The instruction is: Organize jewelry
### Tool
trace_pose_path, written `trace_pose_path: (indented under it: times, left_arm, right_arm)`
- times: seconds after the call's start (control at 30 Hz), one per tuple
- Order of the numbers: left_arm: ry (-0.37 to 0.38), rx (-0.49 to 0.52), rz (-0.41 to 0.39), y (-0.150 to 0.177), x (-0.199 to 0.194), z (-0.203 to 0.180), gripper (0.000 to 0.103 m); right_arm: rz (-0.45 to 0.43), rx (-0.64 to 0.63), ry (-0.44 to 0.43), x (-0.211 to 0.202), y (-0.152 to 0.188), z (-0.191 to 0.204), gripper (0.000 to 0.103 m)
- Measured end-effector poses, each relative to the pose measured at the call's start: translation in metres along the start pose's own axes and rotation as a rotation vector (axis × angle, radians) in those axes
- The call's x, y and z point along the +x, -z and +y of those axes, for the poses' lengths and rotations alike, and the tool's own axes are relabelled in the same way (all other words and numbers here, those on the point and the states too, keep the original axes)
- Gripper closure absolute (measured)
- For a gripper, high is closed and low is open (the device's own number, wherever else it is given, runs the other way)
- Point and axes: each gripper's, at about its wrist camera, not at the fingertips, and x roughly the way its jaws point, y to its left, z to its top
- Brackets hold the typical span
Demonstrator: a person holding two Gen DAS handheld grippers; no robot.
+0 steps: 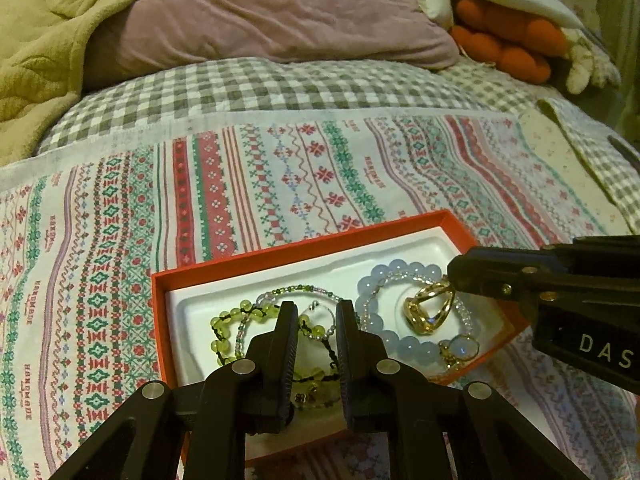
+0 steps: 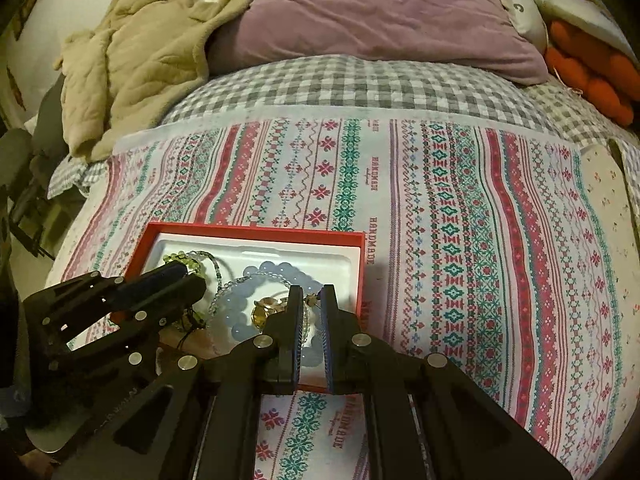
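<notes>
A red box [image 1: 280, 252] with a white insert lies on the patterned cloth; it also shows in the right wrist view [image 2: 256, 232]. Inside lie a green bead bracelet [image 1: 224, 324], a thin clear-bead bracelet [image 1: 320, 332] and a pale blue bead bracelet [image 1: 384, 280]. My left gripper [image 1: 317, 312] hovers over the green and clear bracelets, jaws a little apart and empty. My right gripper [image 2: 311, 294] reaches in from the right and pinches a small gold earring stud [image 2: 310, 299]. In the left wrist view its tip [image 1: 454, 284] holds gold rings [image 1: 428, 308] above the blue bracelet [image 2: 280, 270].
The patterned cloth [image 1: 280, 176] covers a grey checked bedsheet [image 1: 240, 84]. A purple pillow [image 1: 260, 12], a tan blanket [image 1: 36, 48] and orange plush [image 1: 508, 40] lie behind. A floral card [image 2: 604, 200] rests at the right edge.
</notes>
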Motion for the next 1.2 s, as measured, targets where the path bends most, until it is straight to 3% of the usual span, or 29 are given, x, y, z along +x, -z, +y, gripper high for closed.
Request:
trace_pose_path:
  times: [0.03,0.1,0.2,0.27,0.33,0.47,0.6,0.73,0.87,1.03,1.2]
  left_arm:
    - [-0.003,-0.001,0.0,0.0,0.0,0.0,0.08]
    - [-0.009,0.0,0.0,0.0,-0.002,0.0,0.063]
    - [-0.016,0.002,-0.008,0.0,-0.008,0.001,0.057]
    - [-0.018,0.006,-0.011,0.0,-0.012,0.001,0.049]
    - [-0.025,0.018,-0.02,0.001,-0.019,0.001,0.042]
    - [-0.043,0.019,-0.021,0.006,-0.033,0.002,0.03]
    - [-0.038,-0.024,0.022,0.013,-0.043,0.005,0.022]
    - [-0.074,-0.044,0.083,0.025,-0.05,0.003,0.017]
    - [-0.104,-0.094,0.14,0.037,-0.059,0.004,0.011]
    - [-0.209,-0.139,0.185,0.056,-0.079,0.005,0.001]
    - [-0.251,-0.204,0.229,0.071,-0.092,0.013,0.001]
  right_arm:
    - [-0.001,0.001,-0.002,-0.001,0.0,0.0,0.093]
    - [-0.006,-0.007,-0.006,-0.002,0.0,0.001,0.093]
    - [-0.005,-0.019,-0.012,-0.004,0.0,0.004,0.085]
    - [-0.009,-0.014,-0.009,-0.007,0.0,0.003,0.068]
    - [-0.019,-0.009,-0.008,-0.012,0.001,0.002,0.059]
    - [-0.034,0.008,-0.002,-0.025,0.002,0.0,0.055]
    - [-0.035,0.022,0.009,-0.037,0.009,-0.001,0.049]
    - [-0.019,0.026,0.021,-0.052,0.021,0.003,0.035]
    - [-0.012,0.0,0.091,-0.07,0.034,0.011,0.024]
    - [0.036,0.004,0.141,-0.087,0.046,0.02,0.007]
    - [0.047,0.026,0.166,-0.101,0.064,0.026,0.006]
